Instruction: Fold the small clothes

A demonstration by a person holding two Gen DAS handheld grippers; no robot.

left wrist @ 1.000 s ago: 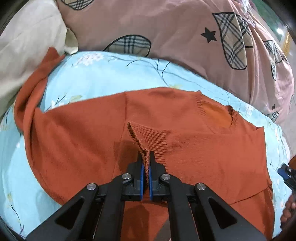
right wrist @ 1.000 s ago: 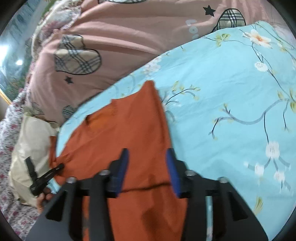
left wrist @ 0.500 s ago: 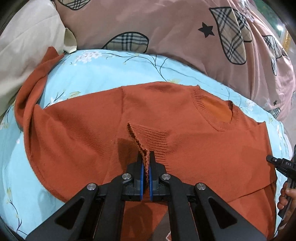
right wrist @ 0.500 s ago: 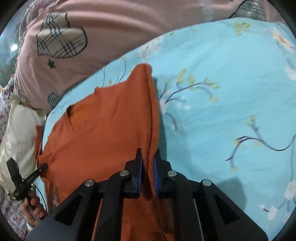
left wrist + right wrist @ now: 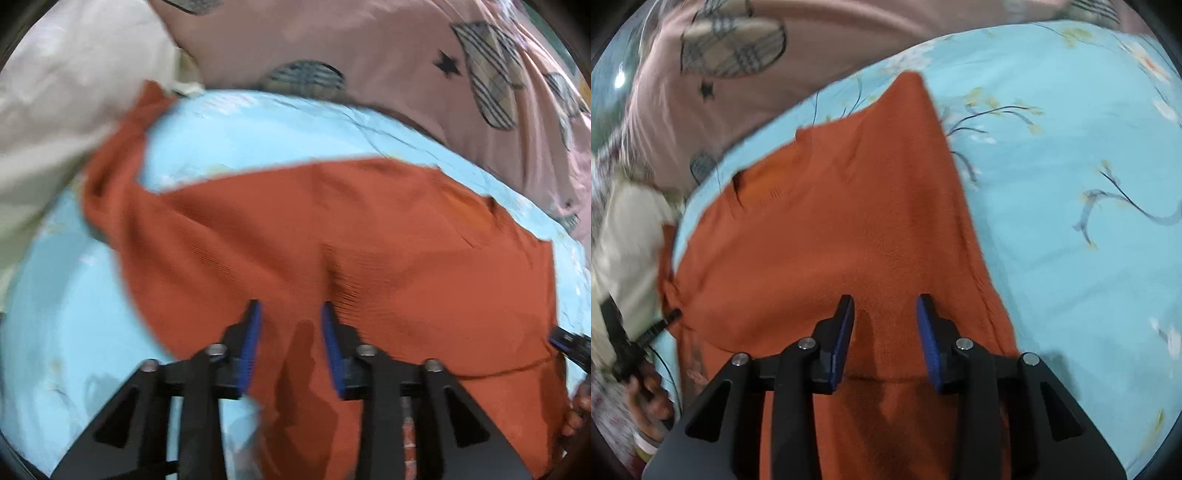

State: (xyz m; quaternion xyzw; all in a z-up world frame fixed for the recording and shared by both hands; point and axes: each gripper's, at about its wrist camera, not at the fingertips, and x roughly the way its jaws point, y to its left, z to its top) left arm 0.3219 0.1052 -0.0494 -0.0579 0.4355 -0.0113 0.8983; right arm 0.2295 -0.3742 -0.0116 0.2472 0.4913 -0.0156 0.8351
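The orange sweater lies spread on the blue floral bed sheet, filling mid-frame. Left gripper and right gripper hover above it, jaws apart, holding nothing.

Your work surface is a bed covered by a light blue sheet printed with dark branches and pale blossoms, filling the right wrist view from 1 to 5 o'clock. Behind it, from 10 to 12 o'clock, you have a pink quilt patterned with plaid hearts and small black stars, and in the left wrist view it runs from 12 to 3 o'clock. A cream pillow sits at 10 o'clock there, and a bright light spot glints at 10 o'clock on the right wrist view's edge.
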